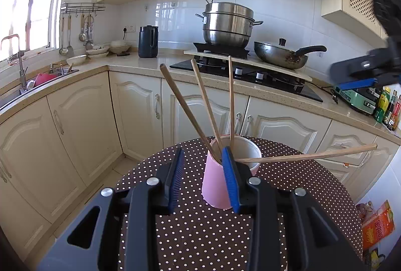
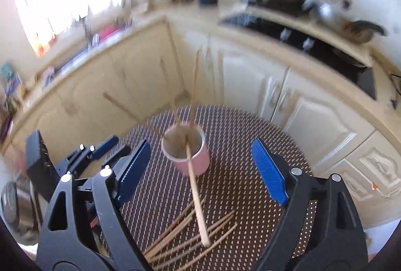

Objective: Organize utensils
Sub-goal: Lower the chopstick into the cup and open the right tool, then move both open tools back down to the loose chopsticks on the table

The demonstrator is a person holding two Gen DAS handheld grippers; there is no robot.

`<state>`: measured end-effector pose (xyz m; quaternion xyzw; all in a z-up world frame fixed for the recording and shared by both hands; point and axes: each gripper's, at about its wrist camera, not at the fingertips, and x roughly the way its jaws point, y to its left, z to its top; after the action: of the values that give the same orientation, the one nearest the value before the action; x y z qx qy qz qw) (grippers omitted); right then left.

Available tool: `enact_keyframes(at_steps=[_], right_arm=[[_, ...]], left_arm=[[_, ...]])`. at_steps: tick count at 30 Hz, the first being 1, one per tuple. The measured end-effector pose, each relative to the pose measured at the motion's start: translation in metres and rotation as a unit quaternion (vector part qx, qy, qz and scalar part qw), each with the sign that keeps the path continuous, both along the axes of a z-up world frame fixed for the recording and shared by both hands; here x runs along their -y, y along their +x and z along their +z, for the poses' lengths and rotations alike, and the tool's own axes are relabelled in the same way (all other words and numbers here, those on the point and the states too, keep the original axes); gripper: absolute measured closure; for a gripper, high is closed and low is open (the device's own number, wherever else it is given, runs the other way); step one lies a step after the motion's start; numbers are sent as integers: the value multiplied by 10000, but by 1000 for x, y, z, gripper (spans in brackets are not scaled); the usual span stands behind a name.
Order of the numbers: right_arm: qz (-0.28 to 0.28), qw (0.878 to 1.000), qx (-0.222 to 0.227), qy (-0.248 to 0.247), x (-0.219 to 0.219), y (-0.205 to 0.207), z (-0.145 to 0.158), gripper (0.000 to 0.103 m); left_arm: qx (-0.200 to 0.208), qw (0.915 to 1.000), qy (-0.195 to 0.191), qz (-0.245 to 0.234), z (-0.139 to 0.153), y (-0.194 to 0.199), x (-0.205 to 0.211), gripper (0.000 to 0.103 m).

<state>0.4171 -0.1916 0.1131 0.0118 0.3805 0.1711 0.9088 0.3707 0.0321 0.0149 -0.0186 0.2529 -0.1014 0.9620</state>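
The left tool (image 1: 203, 178) stood spread on the dotted worktop (image 1: 200, 233), its right pad touching the pink cup (image 1: 215, 183), which sat partly between the pads with a gap to the left pad. Four chopsticks (image 1: 208, 108) leaned out of the cup, one tipped far over its right rim. The right tool (image 2: 200, 170) hovered spread wide above, clear of the cup. A loose chopstick pile (image 2: 185, 236) lay on the worktop nearer that camera. Beyond stood cream cabinets (image 1: 140, 108), the gas hob (image 1: 250, 73), a steel steamer pot (image 1: 228, 23) and a wok (image 1: 280, 55).
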Motion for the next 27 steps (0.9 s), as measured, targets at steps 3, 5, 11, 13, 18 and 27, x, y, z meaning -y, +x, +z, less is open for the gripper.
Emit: enact_keyframes(at_steps=[3, 5, 11, 13, 18, 27], right_arm=[[-141, 9986, 187, 464, 18, -24, -9, 21], [-262, 9961, 248, 806, 28, -39, -26, 21], [-330, 9884, 203, 1467, 27, -59, -81, 22], [-291, 9853, 257, 1666, 21, -60, -88, 34], [-304, 9845, 246, 1711, 13, -43, -90, 93], [-101, 9902, 520, 1290, -8, -3, -60, 93]], left_arm=[[40, 10000, -40, -31, 1, -5, 1, 71], [63, 10000, -17, -16, 2, -9, 3, 71], [91, 9999, -106, 37, 1, -21, 3, 71], [76, 9998, -167, 68, -1, -23, 0, 71], [37, 9997, -232, 121, -2, -26, -5, 71], [12, 9997, -219, 90, -1, -26, -7, 71]])
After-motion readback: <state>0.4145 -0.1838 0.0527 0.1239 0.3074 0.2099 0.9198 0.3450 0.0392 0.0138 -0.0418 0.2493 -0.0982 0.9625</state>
